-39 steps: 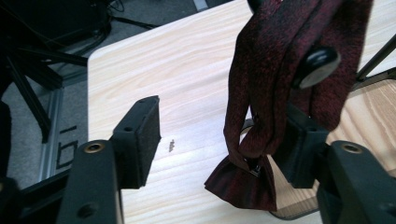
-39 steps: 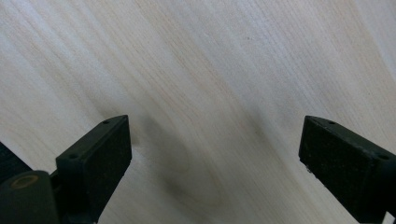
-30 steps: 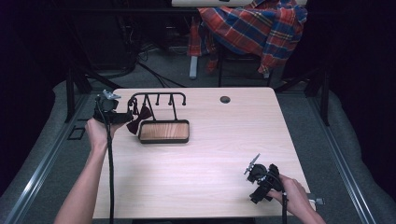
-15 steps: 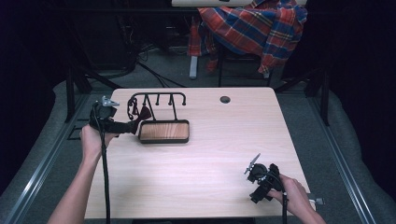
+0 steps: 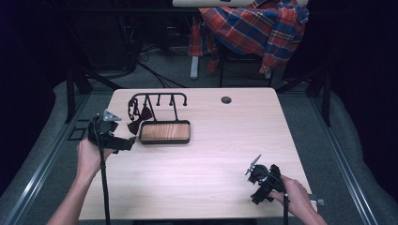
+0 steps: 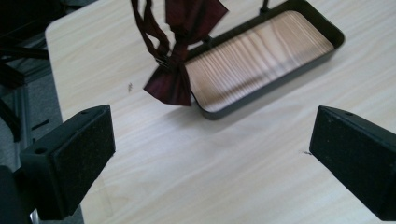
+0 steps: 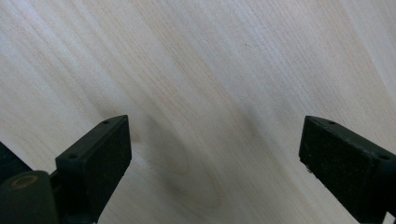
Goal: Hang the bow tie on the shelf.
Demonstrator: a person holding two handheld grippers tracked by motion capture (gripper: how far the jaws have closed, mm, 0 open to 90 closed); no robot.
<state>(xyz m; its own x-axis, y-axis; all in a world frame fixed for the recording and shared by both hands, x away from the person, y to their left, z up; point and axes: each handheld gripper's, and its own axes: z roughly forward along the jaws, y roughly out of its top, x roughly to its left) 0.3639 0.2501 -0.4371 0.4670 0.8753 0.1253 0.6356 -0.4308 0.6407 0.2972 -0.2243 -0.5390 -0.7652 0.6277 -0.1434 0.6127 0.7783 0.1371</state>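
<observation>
At the near edge of the table [image 5: 197, 187], the right gripper [image 5: 261, 183] sits low near the right corner, held in the person's right hand [image 5: 294, 197]. The right gripper view looks straight down on bare pale wood [image 7: 210, 84], with the two black jaws standing wide apart and nothing between them.

A little farther in, at the left edge, the left hand [image 5: 89, 157] holds the left gripper [image 5: 123, 143], its cable [image 5: 104, 187] trailing back toward the person. The left gripper view gives what the high view is too small to tell: its jaws are spread wide with only tabletop between them, and just beyond them a dark red bow tie [image 6: 180, 60] hangs by its strap, its lower tip just beside the near corner of a black tray [image 6: 261, 91] with a wood-grain floor. Whether the tip touches the tray cannot be told.

From the high view, the bow tie [image 5: 139, 119] hangs at the left end of a black hook rack [image 5: 159, 99] that rises behind the tray [image 5: 165, 140]. Farther back, a small round hole [image 5: 226, 100] sits near the table's far edge.

Beyond the table, grey floor [image 5: 300, 108] and dark cables [image 5: 155, 77] lead to a plaid cloth [image 5: 253, 28] draped over a chair in a dark room.
</observation>
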